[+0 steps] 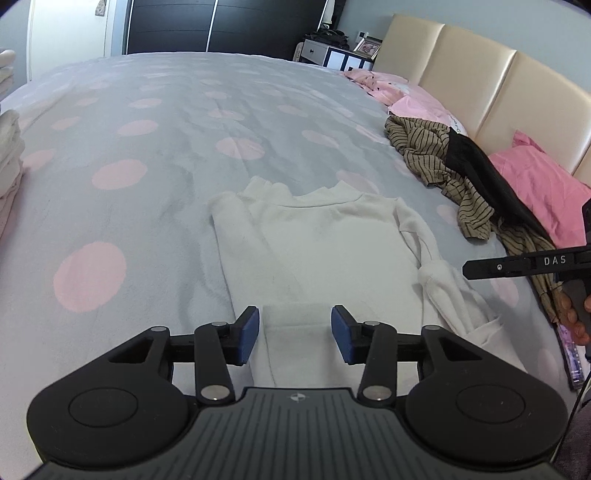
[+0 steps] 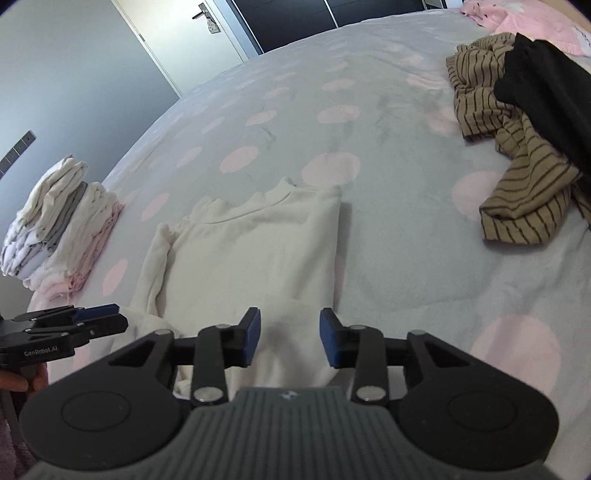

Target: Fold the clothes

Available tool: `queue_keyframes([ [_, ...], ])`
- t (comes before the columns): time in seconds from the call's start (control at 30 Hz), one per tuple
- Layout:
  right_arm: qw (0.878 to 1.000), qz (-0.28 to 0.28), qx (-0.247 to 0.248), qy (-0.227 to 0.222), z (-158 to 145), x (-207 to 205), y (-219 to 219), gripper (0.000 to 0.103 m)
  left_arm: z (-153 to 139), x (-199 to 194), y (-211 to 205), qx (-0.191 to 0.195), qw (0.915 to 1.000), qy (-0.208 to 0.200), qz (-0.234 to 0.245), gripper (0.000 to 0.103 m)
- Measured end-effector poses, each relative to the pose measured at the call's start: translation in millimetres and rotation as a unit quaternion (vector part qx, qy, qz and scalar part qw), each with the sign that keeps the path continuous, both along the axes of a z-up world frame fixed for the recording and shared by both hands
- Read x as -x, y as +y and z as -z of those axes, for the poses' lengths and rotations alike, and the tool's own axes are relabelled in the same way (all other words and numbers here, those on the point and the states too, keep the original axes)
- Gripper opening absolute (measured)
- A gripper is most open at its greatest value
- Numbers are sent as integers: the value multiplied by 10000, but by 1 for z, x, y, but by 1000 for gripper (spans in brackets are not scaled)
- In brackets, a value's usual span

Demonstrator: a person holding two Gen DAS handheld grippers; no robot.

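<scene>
My left gripper (image 1: 294, 330) and right gripper (image 2: 290, 338) hover spread wide, holding nothing, over the white top (image 1: 317, 236) lying flat on the bed (image 1: 155, 122). It looks soft, light and floppy, probably best pinched at the hem corners.

The bed is covered by a grey bedspread (image 1: 177, 122) printed with large pale pink dots, wrinkled in places; a cream padded headboard (image 1: 472, 77) in upright panels runs along its far right side; pink pillows (image 1: 543, 184) lie against the headboard; beyond the bed stands a dark wardrobe (image 1: 221, 26) with pale vertical strips, and near it a white bedside unit (image 1: 332, 55) with small items on top; a white door (image 2: 195, 29) with a metal handle shows beside a grey wall (image 2: 55, 92)
</scene>
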State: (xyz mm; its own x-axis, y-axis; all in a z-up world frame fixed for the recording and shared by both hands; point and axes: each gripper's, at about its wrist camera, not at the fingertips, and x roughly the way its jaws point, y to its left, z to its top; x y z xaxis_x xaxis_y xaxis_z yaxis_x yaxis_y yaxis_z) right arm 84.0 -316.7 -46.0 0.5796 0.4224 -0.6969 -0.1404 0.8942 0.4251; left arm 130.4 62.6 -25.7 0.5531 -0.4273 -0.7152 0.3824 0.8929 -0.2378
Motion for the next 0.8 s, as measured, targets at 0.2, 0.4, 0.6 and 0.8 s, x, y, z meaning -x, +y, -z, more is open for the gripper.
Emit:
queue_keyframes([
  [0.2, 9997, -90, -145, 155, -1, 28, -4, 39, -8, 26, 16, 329, 9990, 295, -18, 45],
  [0.4, 9990, -302, -140, 295, -4, 64, -6, 39, -7, 64, 25, 382, 9971, 658, 45, 44],
  [0.6, 9973, -496, -111, 522, -3, 98, -8, 39, -7, 102, 32, 387, 9951, 903, 83, 44],
  [0.8, 9937, -626, -293, 886, 10, 131, -6, 39, -1, 130, 22, 285, 9924, 1088, 492, 33],
])
